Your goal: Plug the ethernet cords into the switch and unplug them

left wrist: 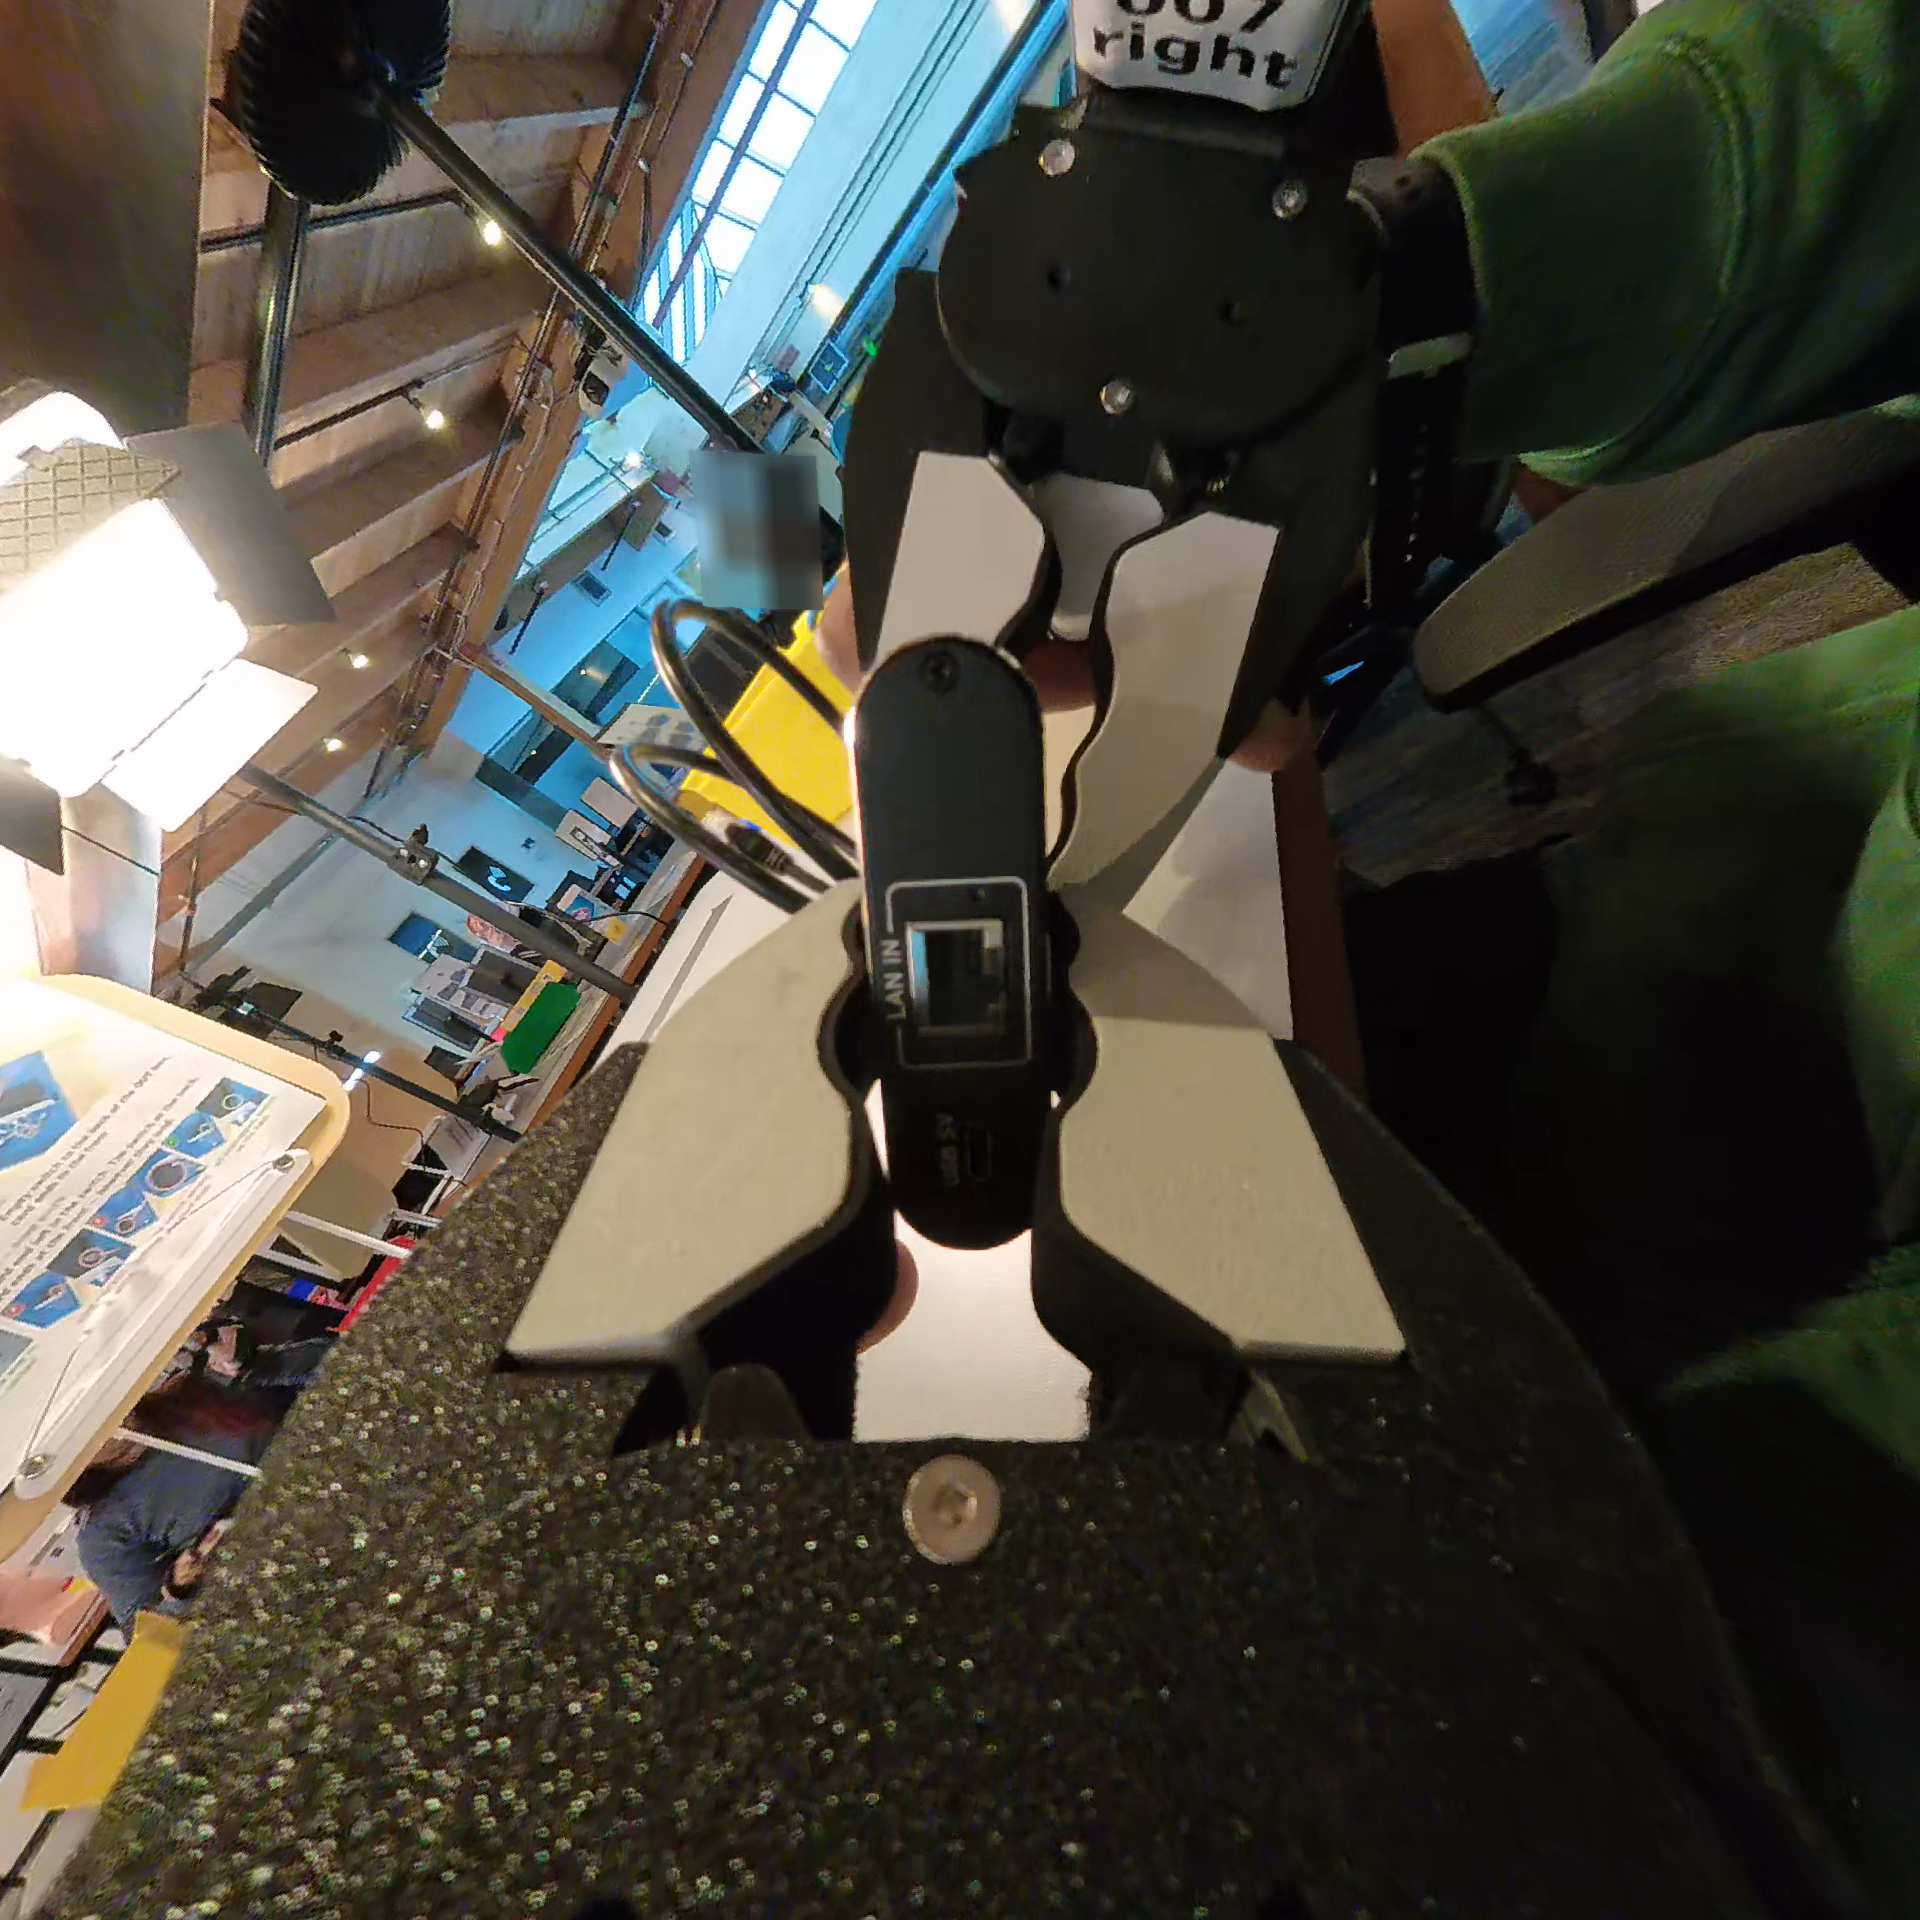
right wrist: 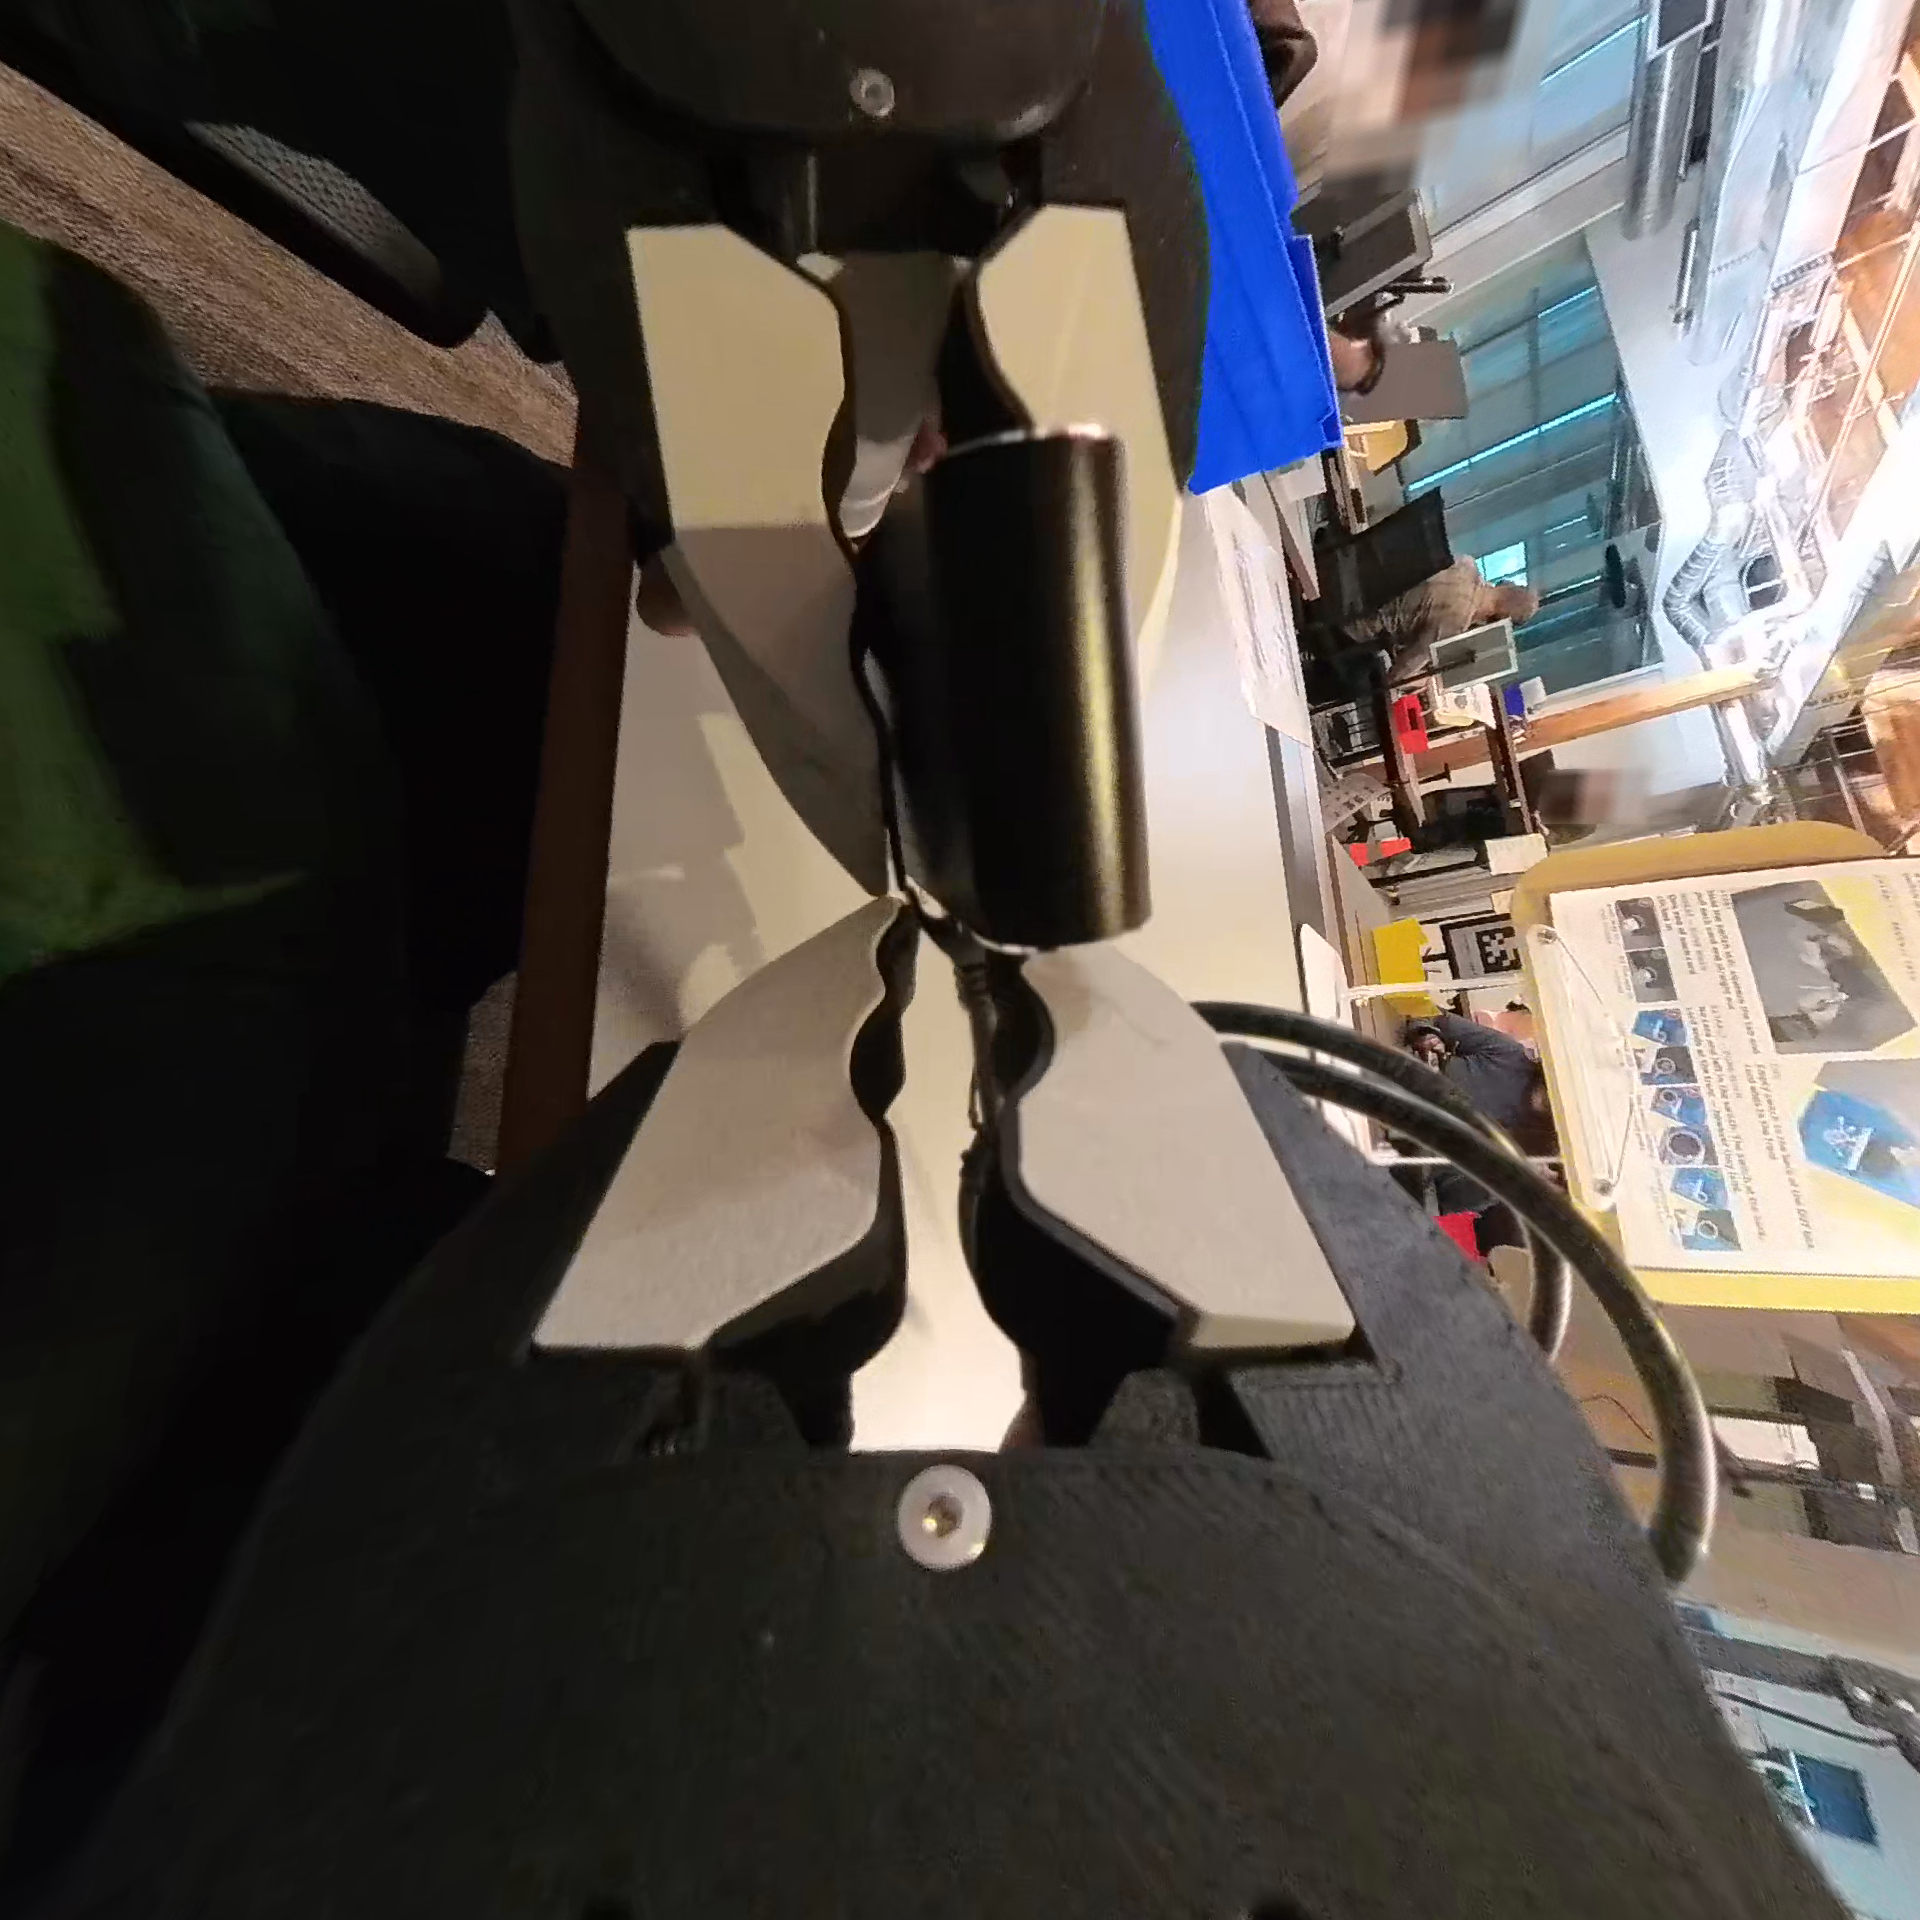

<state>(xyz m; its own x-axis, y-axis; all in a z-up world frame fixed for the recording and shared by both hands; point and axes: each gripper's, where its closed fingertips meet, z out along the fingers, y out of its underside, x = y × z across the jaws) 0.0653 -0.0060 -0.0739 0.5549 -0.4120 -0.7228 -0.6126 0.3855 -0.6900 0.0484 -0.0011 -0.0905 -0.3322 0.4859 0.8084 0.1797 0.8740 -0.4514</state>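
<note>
My left gripper (left wrist: 961, 997) is shut on the black switch (left wrist: 951, 790) and holds it above the white table. The switch's end face, with one empty port (left wrist: 961, 982), points at the camera. In the right wrist view the switch (right wrist: 1029, 686) stands just past my right gripper (right wrist: 961, 945). The right gripper's jaws are nearly closed on a black ethernet cord (right wrist: 977, 1049) close to its plug, at the switch's near end. The cord loops away to the right. In the left wrist view the right gripper's fingers (left wrist: 1174, 644) sit behind the switch, and cord loops (left wrist: 665, 665) show beside it.
The white table (right wrist: 665, 790) lies under both grippers. A yellow-rimmed board with an instruction sheet (right wrist: 1714, 1070) stands to one side. A blue bin (right wrist: 1257, 312) and a yellow bin (left wrist: 769, 727) are farther off. A green sleeve (left wrist: 1662, 260) and a chair (left wrist: 1662, 561) are close by. The tips of both grippers are at nearly the same place.
</note>
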